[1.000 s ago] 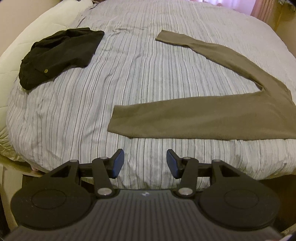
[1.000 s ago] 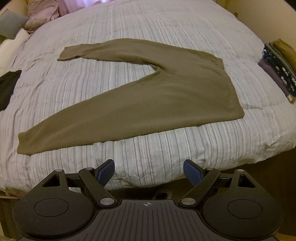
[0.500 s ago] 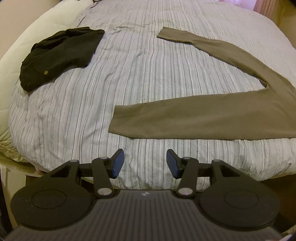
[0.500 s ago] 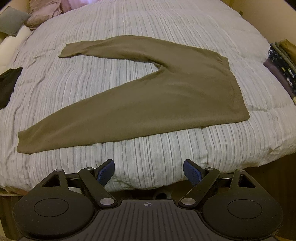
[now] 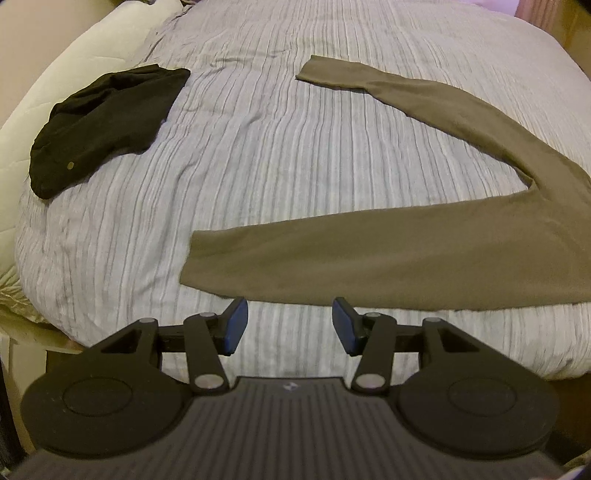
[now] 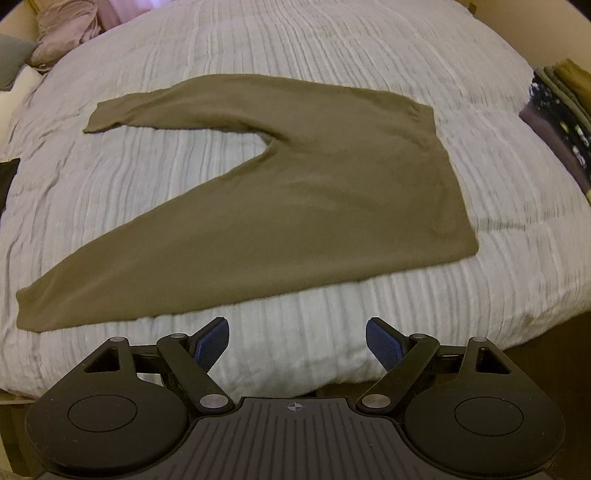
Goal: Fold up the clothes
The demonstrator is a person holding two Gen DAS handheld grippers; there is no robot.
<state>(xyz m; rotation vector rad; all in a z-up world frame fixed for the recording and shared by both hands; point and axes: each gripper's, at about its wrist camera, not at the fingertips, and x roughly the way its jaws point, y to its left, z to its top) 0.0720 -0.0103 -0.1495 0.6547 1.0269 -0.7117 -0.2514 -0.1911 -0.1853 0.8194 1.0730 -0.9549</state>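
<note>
Olive-brown trousers (image 6: 295,206) lie flat on the striped bed, legs spread in a V toward the left, waistband at the right. In the left wrist view the near leg (image 5: 369,258) ends just ahead of my left gripper (image 5: 290,321), which is open and empty above the bed's front edge. The far leg's cuff (image 5: 325,72) lies further back. My right gripper (image 6: 297,339) is open and empty, just short of the near leg's lower edge.
A crumpled black garment (image 5: 99,122) lies at the bed's left, beside a cream pillow (image 5: 85,74). A stack of folded clothes (image 6: 561,118) sits at the right edge. Pink and grey pillows (image 6: 62,29) lie at the far left corner.
Both grippers have moved forward toward the trousers; the near leg now lies closer to the fingertips. Both stay open and the clothes have not moved.
</note>
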